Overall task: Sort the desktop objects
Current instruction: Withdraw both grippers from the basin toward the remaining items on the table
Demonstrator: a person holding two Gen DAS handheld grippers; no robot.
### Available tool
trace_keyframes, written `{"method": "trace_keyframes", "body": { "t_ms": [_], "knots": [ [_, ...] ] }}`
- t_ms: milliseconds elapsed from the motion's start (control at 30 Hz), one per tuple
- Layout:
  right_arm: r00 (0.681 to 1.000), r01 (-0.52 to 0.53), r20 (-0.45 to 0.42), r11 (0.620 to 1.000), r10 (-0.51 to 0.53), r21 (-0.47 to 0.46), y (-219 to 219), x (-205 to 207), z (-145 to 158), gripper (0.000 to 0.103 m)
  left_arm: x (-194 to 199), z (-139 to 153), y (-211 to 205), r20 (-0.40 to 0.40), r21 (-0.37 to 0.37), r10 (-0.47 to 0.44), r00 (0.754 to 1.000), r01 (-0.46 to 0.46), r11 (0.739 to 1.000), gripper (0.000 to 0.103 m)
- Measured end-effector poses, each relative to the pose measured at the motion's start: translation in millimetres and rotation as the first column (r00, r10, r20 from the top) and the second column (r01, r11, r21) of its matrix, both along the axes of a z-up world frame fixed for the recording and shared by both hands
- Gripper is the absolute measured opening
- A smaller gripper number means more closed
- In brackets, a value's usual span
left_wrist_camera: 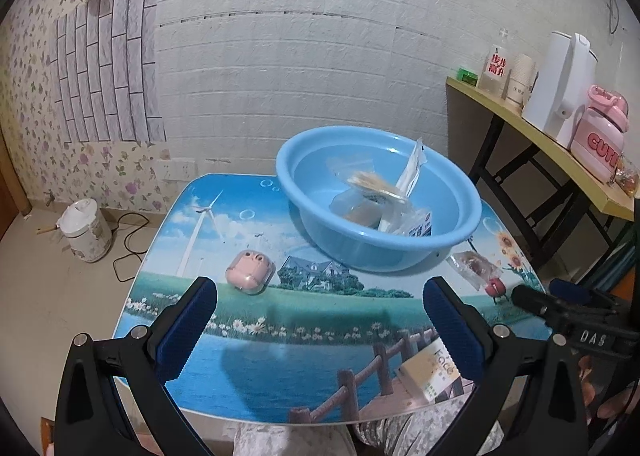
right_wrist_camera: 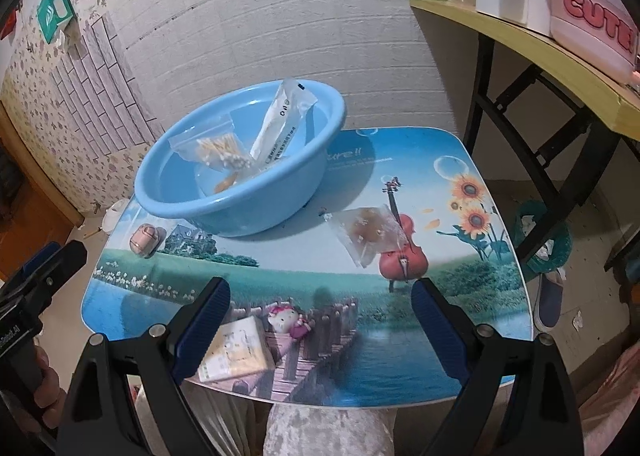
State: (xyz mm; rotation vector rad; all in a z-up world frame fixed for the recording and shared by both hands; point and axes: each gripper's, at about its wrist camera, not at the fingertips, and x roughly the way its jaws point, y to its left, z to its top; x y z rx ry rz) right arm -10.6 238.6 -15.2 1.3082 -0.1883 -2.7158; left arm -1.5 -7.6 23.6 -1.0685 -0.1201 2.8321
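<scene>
A blue basin (left_wrist_camera: pixel 448 234) (right_wrist_camera: pixel 184 212) stands at the back of the picture-printed table (left_wrist_camera: pixel 280 368) (right_wrist_camera: pixel 360 368) and holds a bag of cotton swabs (right_wrist_camera: pixel 218 150), a long white packet (right_wrist_camera: pixel 282 124) and other clear bags. On the table lie a pink earbud case (left_wrist_camera: pixel 249 271) (right_wrist_camera: pixel 144 241), a clear bag with brown pieces (left_wrist_camera: pixel 474 266) (right_wrist_camera: pixel 366 234), a small yellow-white box (left_wrist_camera: pixel 430 374) (right_wrist_camera: pixel 236 350) and a little cat figure (right_wrist_camera: pixel 286 322). My left gripper (left_wrist_camera: pixel 320 298) hovers open over the table's front. My right gripper (right_wrist_camera: pixel 320 296) is open above the box and figure, holding nothing.
A yellow shelf-table (left_wrist_camera: pixel 532 128) (right_wrist_camera: pixel 520 44) at the right carries a white kettle (left_wrist_camera: pixel 560 84), a pink bottle (left_wrist_camera: pixel 600 132), cups and a green box. A white pot (left_wrist_camera: pixel 86 230) and a black cable lie on the floor at the left. A person's knees show below the table edge.
</scene>
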Motion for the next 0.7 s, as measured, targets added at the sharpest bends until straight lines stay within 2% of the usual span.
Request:
{"method": "trace_keyframes", "body": {
  "t_ms": [700],
  "knots": [
    [0.998,0.05,0.039,0.999,-0.05,-0.003,24,5,-24,0.093,8,-39,-22,0.066,-0.042,0.031,0.997,-0.028,0.999,0.103]
  ]
}}
